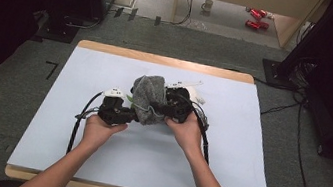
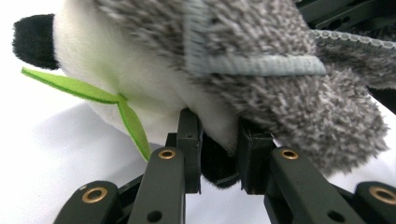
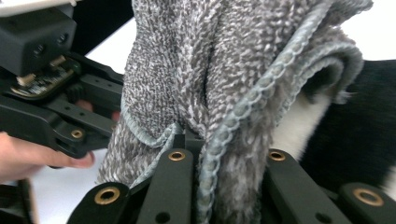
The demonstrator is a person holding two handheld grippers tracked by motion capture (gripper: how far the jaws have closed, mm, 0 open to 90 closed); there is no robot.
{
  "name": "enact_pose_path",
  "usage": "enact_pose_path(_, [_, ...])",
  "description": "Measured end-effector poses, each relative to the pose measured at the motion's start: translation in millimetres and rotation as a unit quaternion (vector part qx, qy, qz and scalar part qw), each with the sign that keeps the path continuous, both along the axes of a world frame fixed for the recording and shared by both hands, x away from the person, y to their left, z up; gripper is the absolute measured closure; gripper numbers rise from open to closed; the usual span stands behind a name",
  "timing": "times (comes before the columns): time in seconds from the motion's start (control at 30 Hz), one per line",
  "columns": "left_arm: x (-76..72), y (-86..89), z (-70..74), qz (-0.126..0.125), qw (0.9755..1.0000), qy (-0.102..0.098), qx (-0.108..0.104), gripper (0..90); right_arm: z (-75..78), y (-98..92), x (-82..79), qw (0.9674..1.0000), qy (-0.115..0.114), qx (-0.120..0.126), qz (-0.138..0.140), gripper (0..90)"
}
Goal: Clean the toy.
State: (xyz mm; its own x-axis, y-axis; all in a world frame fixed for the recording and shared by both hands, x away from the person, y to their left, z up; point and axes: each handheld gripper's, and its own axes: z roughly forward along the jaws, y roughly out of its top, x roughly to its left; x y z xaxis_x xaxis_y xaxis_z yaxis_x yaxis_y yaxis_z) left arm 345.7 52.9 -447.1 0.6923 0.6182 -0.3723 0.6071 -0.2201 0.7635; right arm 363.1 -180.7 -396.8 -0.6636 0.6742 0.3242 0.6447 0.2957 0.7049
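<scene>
A plush toy (image 2: 116,60), white with black parts and a green felt leaf (image 2: 93,91), is held just above the white-covered table (image 1: 94,153). A grey fuzzy towel (image 1: 149,96) is draped over it. My left gripper (image 2: 219,135) is shut on a black-and-white part of the toy's underside, with towel lying against its right jaw. My right gripper (image 3: 224,140) is shut on a bunched fold of the towel (image 3: 210,60), whose hemmed edge runs down between the jaws. White and black plush (image 3: 299,121) shows behind the towel. From above, the left gripper (image 1: 126,112) and right gripper (image 1: 164,108) meet at the bundle.
The left gripper's body (image 3: 42,116) and a hand sit close on the left in the right gripper view. Cables trail from both grippers over the sheet. Beyond the table's wooden far edge (image 1: 159,59), a mug (image 1: 208,5) and red cans (image 1: 256,17) lie on the floor.
</scene>
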Motion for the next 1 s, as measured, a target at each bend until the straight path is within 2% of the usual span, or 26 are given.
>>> enact_pose_path(0.13, [3.8,5.9,-1.8,0.008,0.9999,0.009,0.003,74.5,1.1,-9.2,1.7,0.9989,-0.013,-0.038,-0.024,80.8])
enact_pose_path(0.2, [5.9,8.7,-2.4,0.008,0.9999,0.013,0.001,74.6,-0.1,-16.4,4.1,0.9980,-0.011,-0.050,-0.038,81.0])
enact_pose_path(0.27, [6.7,8.7,-2.7,0.006,0.9999,0.014,-0.003,74.5,-1.6,-26.5,7.5,0.9983,-0.001,-0.036,-0.045,81.1])
enact_pose_path(0.53, [11.2,13.3,-3.6,0.007,0.9998,0.018,-0.005,74.5,3.7,-55.9,11.0,0.9972,0.004,-0.022,-0.071,81.3])
enact_pose_path(0.7, [13.7,14.8,-3.7,0.008,0.9997,0.020,-0.004,74.5,4.5,-75.1,12.7,0.9955,0.010,-0.010,-0.093,81.2])
enact_pose_path(1.0, [16.3,15.6,-3.7,0.011,0.9995,0.027,-0.010,74.4,-0.9,-111.5,15.5,0.9905,0.026,0.007,-0.135,80.9])
